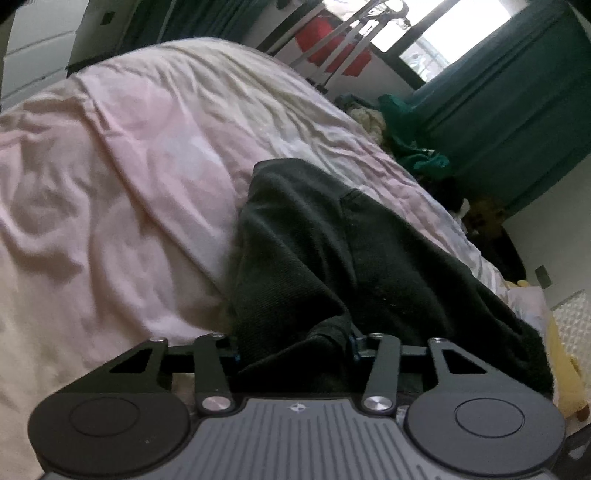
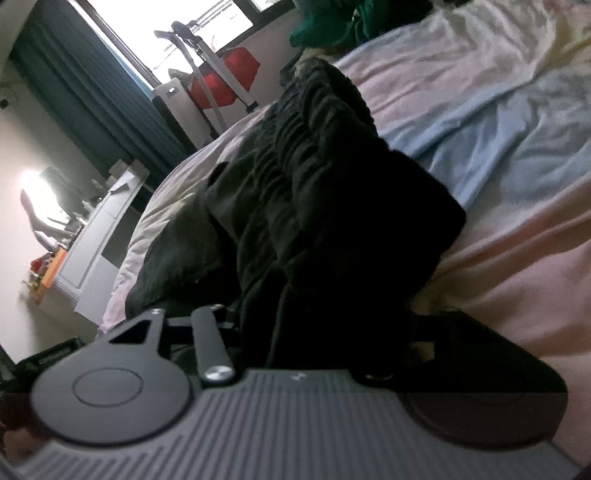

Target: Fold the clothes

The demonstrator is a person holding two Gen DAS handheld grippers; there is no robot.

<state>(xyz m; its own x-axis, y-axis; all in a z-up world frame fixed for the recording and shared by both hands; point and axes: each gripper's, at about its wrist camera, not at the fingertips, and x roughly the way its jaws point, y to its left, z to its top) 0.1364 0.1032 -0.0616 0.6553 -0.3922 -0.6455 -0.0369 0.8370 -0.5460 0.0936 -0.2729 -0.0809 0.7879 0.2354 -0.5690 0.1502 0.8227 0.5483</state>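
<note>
Dark garment (image 1: 314,240) on pink bedsheet (image 1: 110,184)

bed (image 1: 147,166) w/ wrinkled pink sheet fills centre; bright window (image 1: 454,29) at 1 o'clock, teal curtain (image 1: 517,110) at 2.

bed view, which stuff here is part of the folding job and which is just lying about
Part of the job:
- black garment, bunched between both grippers
- left gripper
- right gripper
- bed sheet, the work surface

Just lying about:
- green clothes at the bed's far edge
- red bag by the window
- curtain
</note>
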